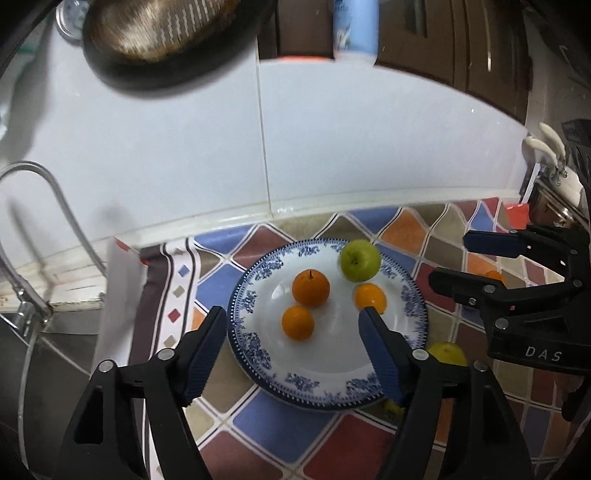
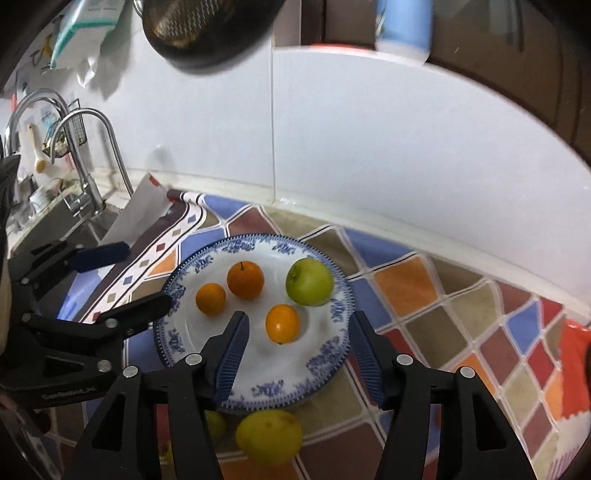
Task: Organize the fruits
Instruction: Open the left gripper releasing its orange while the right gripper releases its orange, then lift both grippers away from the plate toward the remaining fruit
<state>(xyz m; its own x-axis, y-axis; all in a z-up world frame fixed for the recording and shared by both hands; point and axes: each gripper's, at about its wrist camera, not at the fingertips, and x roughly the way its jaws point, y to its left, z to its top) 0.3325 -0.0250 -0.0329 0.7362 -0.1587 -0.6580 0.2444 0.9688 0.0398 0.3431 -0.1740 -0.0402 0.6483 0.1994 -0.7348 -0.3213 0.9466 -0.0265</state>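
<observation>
A blue-and-white plate [image 1: 258,354] [image 2: 258,376] sits on the chequered cloth. It holds a green apple [image 1: 359,260] [image 2: 309,281] and three oranges [image 1: 310,287] [image 2: 245,279]. A yellow fruit [image 1: 447,353] [image 2: 269,436] lies on the cloth beside the plate's near edge, with another yellow-green fruit [image 2: 216,422] partly hidden next to it. My left gripper [image 1: 293,328] is open and empty above the plate. My right gripper [image 2: 299,334] is open and empty above the plate's near side; it also shows in the left wrist view [image 1: 448,258].
A white tiled wall [image 1: 184,147] stands behind the counter. A sink with a curved tap [image 2: 88,155] lies to the left. A dark pan [image 1: 162,40] hangs overhead, and a light blue bottle [image 1: 354,29] stands on the ledge. An orange object [image 2: 574,373] lies at the right.
</observation>
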